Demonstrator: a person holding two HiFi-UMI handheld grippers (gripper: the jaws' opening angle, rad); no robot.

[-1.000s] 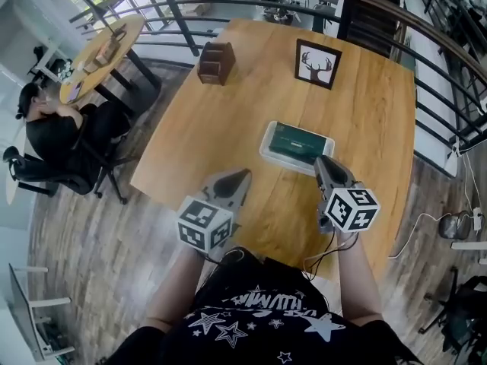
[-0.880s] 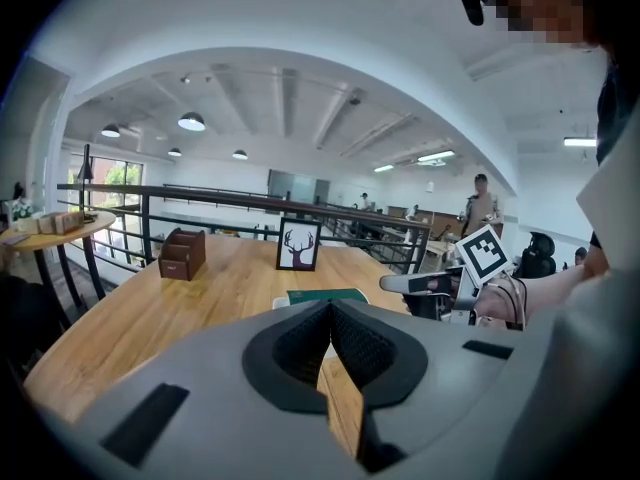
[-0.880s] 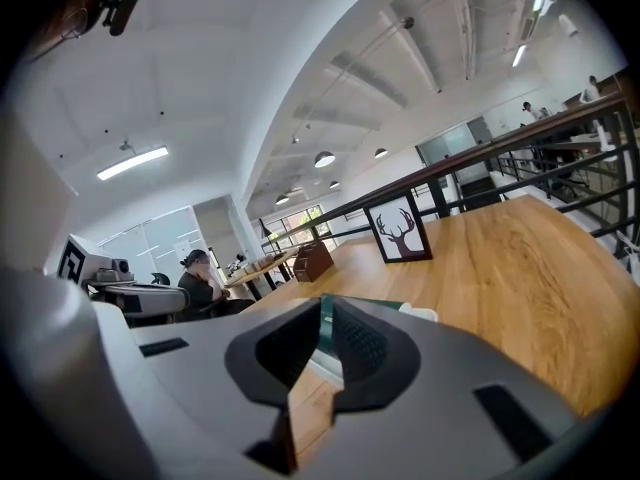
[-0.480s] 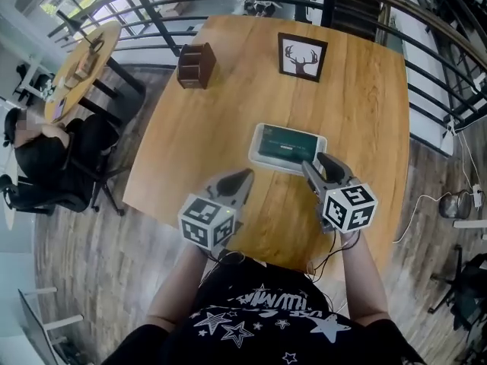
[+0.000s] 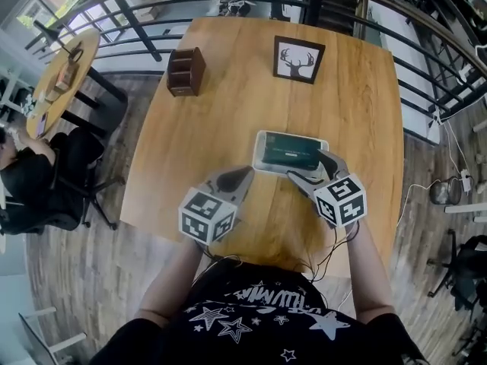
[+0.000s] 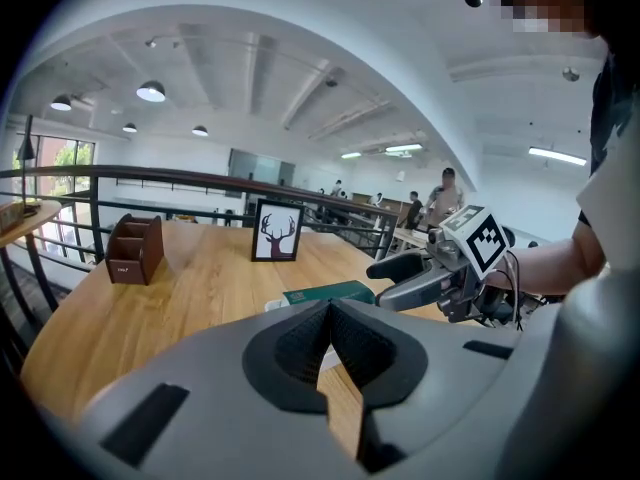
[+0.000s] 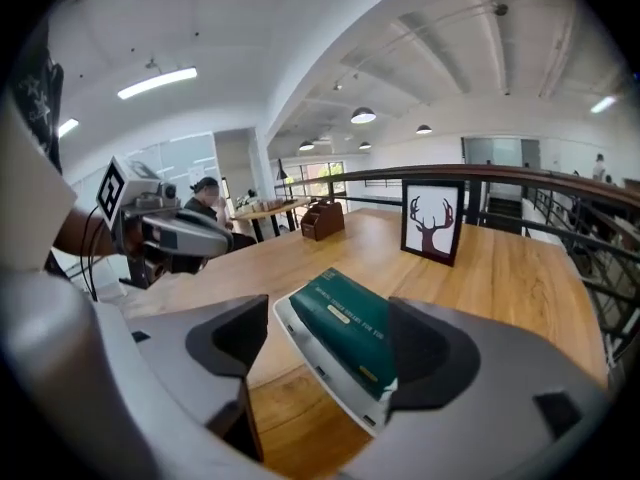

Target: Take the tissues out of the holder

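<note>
Pale wood makes up the big rectangular table (image 5: 228, 97) in front of me. The shallow white plastic holder (image 5: 259, 155) lies flat in its near half, closer to the right edge than to the left. The flat dark green pack of tissues (image 5: 289, 149) sits inside it, filling most of the tray.

My right gripper (image 7: 330, 343) has just been opening its jaws, and they now stand wide apart. The near right end of the holder and the pack lies between them, but neither pad presses on anything, so this gripper has hold of nothing.

My left gripper (image 6: 328, 308) has its jaws closed together at the tips with nothing between them. It points toward the far edge, and its tip is just beside the holder's near left corner; I cannot tell if it touches.

A black-framed picture of a deer's head (image 5: 298, 59) stands upright near the far edge. A dark brown wooden desk organiser (image 5: 186, 71) stands at the far left corner.
</note>
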